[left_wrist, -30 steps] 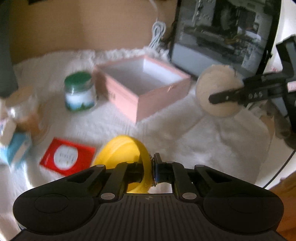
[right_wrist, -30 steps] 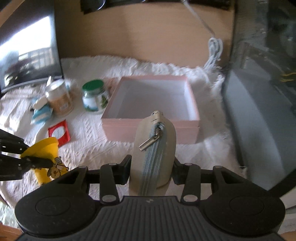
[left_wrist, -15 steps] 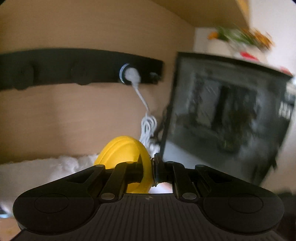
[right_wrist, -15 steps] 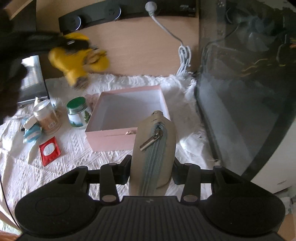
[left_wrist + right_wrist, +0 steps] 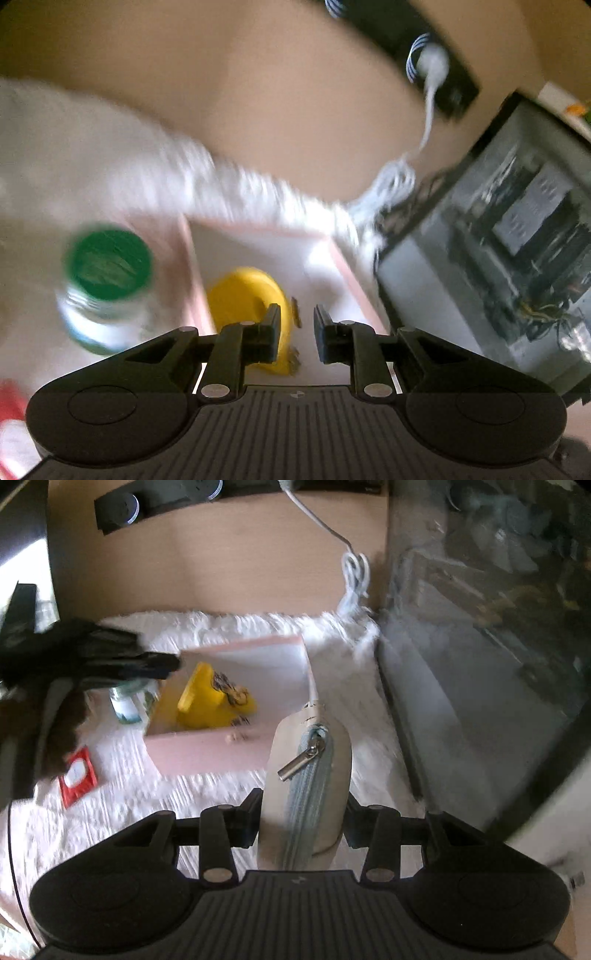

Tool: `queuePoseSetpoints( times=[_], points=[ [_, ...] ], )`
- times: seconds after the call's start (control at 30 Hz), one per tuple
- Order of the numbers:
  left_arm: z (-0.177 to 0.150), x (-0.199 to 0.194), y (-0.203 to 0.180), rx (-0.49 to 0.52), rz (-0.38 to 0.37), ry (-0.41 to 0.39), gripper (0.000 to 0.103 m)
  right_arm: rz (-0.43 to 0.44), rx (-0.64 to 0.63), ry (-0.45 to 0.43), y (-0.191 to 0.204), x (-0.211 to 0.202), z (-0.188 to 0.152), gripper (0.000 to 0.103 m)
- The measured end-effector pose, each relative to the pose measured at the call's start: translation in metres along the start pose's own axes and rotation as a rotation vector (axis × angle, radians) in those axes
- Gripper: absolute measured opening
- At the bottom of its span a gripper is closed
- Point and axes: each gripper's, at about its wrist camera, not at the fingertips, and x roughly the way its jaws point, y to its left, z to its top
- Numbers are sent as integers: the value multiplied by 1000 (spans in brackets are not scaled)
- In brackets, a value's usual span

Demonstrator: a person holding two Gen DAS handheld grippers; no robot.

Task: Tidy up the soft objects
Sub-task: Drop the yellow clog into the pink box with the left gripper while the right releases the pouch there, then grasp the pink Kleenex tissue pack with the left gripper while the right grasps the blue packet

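Nearest in the right wrist view, the right gripper [image 5: 301, 821] is clamped on a beige zip pouch [image 5: 306, 775], its two fingers pressing the pouch's flanks; the pouch stands upright with its grey-blue zipper and metal pull facing the camera. Past it, toward 11 o'clock, sits the pink box [image 5: 207, 751] on the white fluffy cloth [image 5: 147, 812], and the yellow soft toy [image 5: 207, 701] lies inside the box against its left wall. The left gripper [image 5: 162, 664] reaches in from 9 o'clock just above the box's left rim. In the left wrist view the left gripper [image 5: 295, 328] has its jaws opening, a narrow gap between them; the yellow soft toy [image 5: 251, 302] shows just behind the left finger [image 5: 271, 332], and the blur does not let me tell whether finger and toy touch. The box's pink right wall [image 5: 354, 284] runs toward 1 o'clock, close beside the glass-sided computer case [image 5: 498, 258]. A green-lidded jar [image 5: 107, 277] stands outside the box at 9 o'clock, a red packet [image 5: 77, 777] lies on the cloth at 8 o'clock. The box floor right of the toy is bare white. Farthest, a white cable [image 5: 354, 572] hangs down the wooden back panel [image 5: 221, 561].
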Motion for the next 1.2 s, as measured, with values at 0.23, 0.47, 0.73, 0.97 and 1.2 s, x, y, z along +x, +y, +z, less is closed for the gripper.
queuePoseSetpoints(
  times=[0.23,0.47,0.73,0.97,1.2],
  points=[
    [-26,-87,21,68,176,-129,21,67,-96,-136,17,14,74,42],
    [-77,-121,66,-71,323,-34,21,-89,-390,-201,67,98,120,46],
    [-117,-155,111,-166,553,47,21,105,-353,-131,90,92,58,68],
    [-125,-161,123,-219,574,45,21,230,-425,-106,119,65,10,79],
    [-92,-191,134,-253,516,-124,21,302,-410,-24,158,76,-12,79]
  ],
)
